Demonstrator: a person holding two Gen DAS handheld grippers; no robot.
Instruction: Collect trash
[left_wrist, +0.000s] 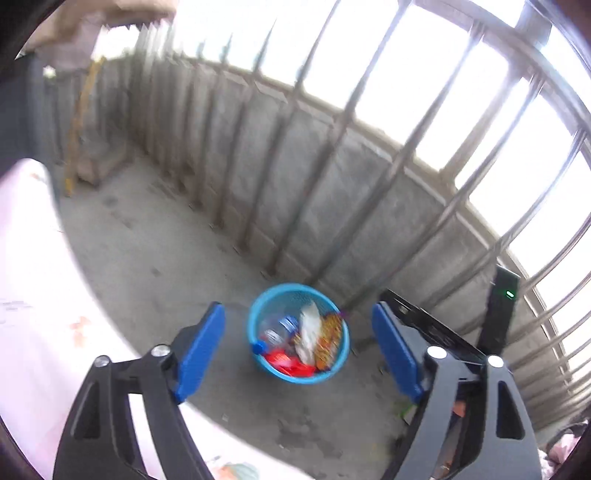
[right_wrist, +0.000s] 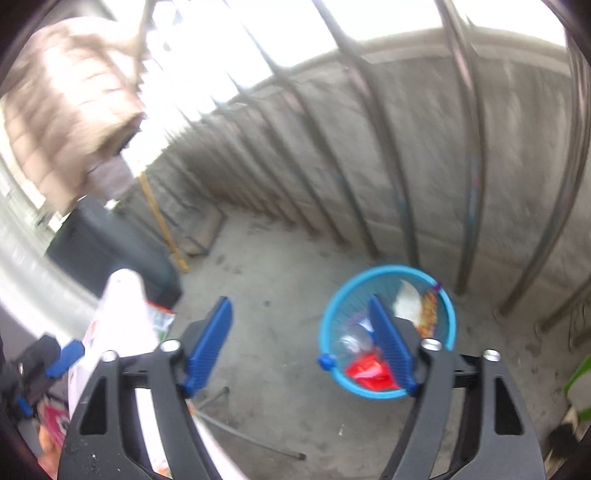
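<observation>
A blue mesh trash basket (left_wrist: 341, 354) stands on the concrete floor by the wall. It holds a clear plastic bottle with a blue cap (left_wrist: 277, 330), a red wrapper (left_wrist: 286, 360), white paper (left_wrist: 309, 328) and a patterned snack bag (left_wrist: 328, 341). My left gripper (left_wrist: 297, 347) is open and empty, high above the basket. The basket also shows in the right wrist view (right_wrist: 332, 314), partly behind my right finger. My right gripper (right_wrist: 301, 343) is open and empty, left of the basket.
A table with a white flowered cloth (left_wrist: 33, 295) sits at the left; its edge shows in the right wrist view (right_wrist: 118, 325) with a green-and-white wrapper (right_wrist: 160, 317) on it. A barred concrete wall (left_wrist: 332, 184) runs behind. A yellow-handled broom (right_wrist: 162, 225) leans in the corner.
</observation>
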